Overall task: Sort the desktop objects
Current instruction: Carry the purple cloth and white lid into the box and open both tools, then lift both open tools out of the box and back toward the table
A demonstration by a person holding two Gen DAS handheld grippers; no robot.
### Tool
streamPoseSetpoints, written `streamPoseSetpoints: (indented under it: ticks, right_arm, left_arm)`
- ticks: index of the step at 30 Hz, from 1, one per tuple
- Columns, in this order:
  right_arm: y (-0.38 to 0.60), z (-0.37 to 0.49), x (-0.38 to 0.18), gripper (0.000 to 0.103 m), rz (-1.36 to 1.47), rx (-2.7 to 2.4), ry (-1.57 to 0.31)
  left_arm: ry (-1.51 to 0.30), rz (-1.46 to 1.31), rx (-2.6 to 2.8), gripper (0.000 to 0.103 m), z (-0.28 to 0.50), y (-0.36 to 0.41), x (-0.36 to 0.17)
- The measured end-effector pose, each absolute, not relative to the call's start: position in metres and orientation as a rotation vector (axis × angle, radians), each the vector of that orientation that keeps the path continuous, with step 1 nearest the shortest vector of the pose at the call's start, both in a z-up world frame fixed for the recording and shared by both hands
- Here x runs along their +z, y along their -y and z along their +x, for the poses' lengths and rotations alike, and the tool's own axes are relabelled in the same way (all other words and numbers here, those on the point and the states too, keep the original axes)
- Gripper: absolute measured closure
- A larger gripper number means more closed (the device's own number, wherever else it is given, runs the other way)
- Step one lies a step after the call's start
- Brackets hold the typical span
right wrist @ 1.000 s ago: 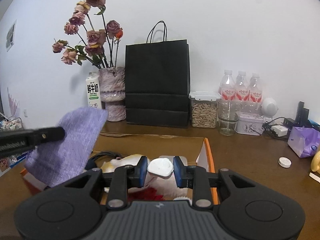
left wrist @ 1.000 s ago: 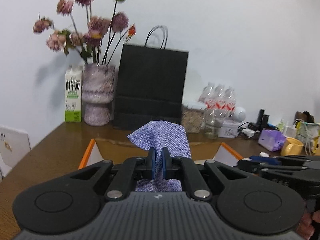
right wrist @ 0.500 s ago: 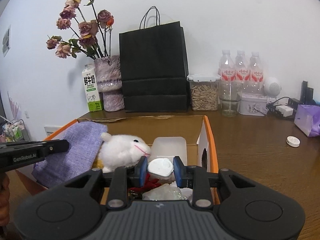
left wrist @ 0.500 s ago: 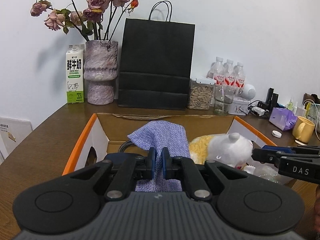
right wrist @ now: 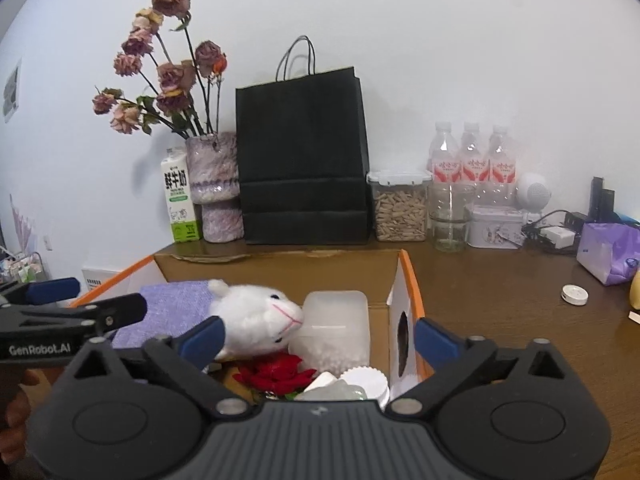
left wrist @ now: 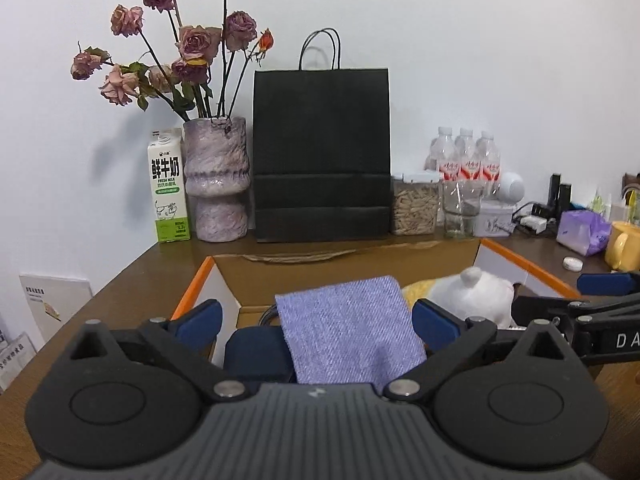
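A: How do the jaws stand in the left wrist view?

B: The left gripper (left wrist: pixel 316 322) is opening, its blue pads spread wide. The purple cloth (left wrist: pixel 350 330) lies between them, and neither pad presses on it. It lies inside the cardboard box (left wrist: pixel 196 286) with the orange rim, toward the near left. To its right sits the white plush toy (left wrist: pixel 474 292), and the right gripper's (left wrist: pixel 604 294) fingers reach in from the right edge.

A: And the right wrist view?

B: The right gripper (right wrist: pixel 318 334) is opening too, released, gripping nothing. Below and between its pads the box (right wrist: pixel 408 276) holds the plush toy (right wrist: pixel 260 316), a frosted plastic container (right wrist: pixel 334 328) touching its snout, a red flower (right wrist: pixel 276 374) and a white round lid (right wrist: pixel 366 380) at the near edge. The cloth (right wrist: pixel 172 308) lies left of the toy.

A: What stands beyond?

B: At the far wall, a black paper bag (right wrist: pixel 302 160), a vase (right wrist: pixel 216 188) and a milk carton (right wrist: pixel 180 200).
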State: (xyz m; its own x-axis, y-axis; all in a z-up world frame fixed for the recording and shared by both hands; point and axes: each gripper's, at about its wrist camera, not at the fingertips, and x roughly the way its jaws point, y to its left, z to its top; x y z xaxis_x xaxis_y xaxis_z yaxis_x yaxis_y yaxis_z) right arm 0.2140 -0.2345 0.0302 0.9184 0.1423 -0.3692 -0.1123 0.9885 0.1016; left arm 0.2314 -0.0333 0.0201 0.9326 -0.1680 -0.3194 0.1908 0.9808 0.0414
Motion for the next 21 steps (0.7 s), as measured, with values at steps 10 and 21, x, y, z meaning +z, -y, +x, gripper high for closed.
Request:
streamPoseSetpoints:
  ticks: [10,21]
  right_arm:
    - [0.227,0.212,0.027,0.000,0.053,0.141,-0.397]
    - [0.222,0.210,0.026,0.000,0.033,0.147,-0.399]
  left_arm:
    - [-0.338,0.081,-0.173,0.000,0.232,0.034,0.017]
    - [-0.334,0.089,-0.191,0.000,0.229,0.035,0.016]
